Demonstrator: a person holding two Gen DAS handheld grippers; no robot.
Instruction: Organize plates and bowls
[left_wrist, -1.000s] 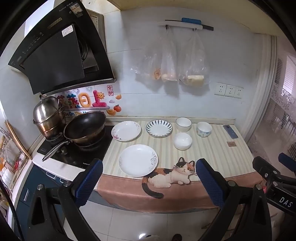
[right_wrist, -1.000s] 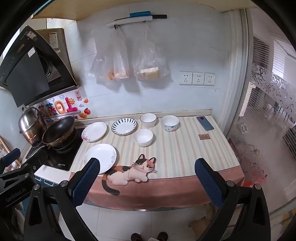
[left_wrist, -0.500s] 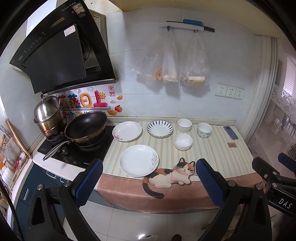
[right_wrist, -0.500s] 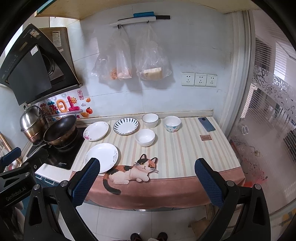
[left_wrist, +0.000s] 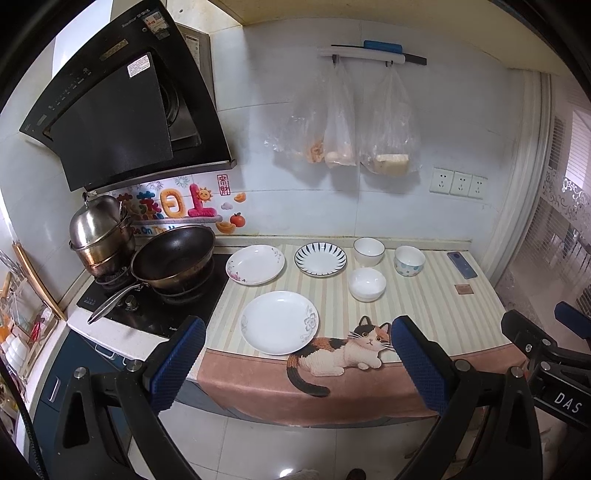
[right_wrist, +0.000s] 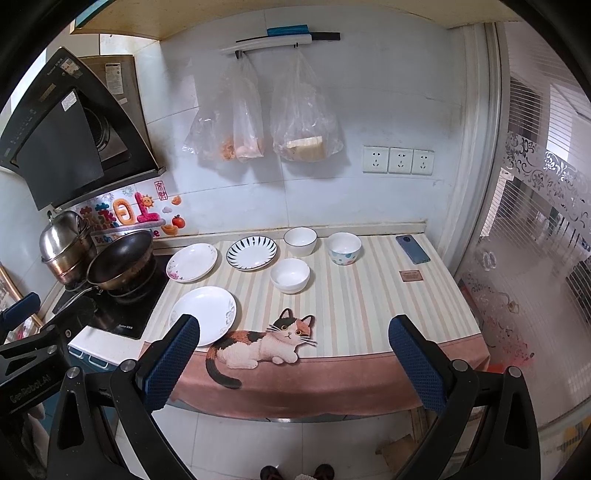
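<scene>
Kitchen desk (left_wrist: 424, 306) under a striped cloth with a cat picture at the front hem; stove at 9 o'clock, tiled wall at 12.

Nearest: left gripper (left_wrist: 295, 354), spread wide, holding nothing, hovering off the front edge, no contact with any dish. Right gripper (right_wrist: 291, 354), likewise spread wide and empty, off the front edge at about 5 o'clock of the dishes.

Next, front row: large white plate (left_wrist: 279, 322) with grey floral rim, flat on the cloth, at 12 o'clock just beyond the left gripper; at 11 o'clock from the right gripper, partly behind its left finger. Plain white bowl (left_wrist: 367, 283), upright, at 1 o'clock from the left gripper, near 12 from the right.

Back row, 9 to 3 o'clock: pink-flowered plate (left_wrist: 255, 264) overlapping the stove edge; blue-striped plate (left_wrist: 320, 259); dark-rimmed white bowl (left_wrist: 368, 251); dotted bowl (left_wrist: 409, 260). All six separate, none stacked yet.

Beyond, off-task: phone (left_wrist: 461, 264) at 2 o'clock; wok (left_wrist: 173, 256) and steel pot (left_wrist: 99, 229) on the stove; plastic bags (left_wrist: 343, 122) on a wall rail.

Judgement: large white plate nearest and squarely ahead of the left gripper, so likely first pick; round, no long axis, rim grasp from the 6 o'clock side. Right gripper better placed for the bowls.
</scene>
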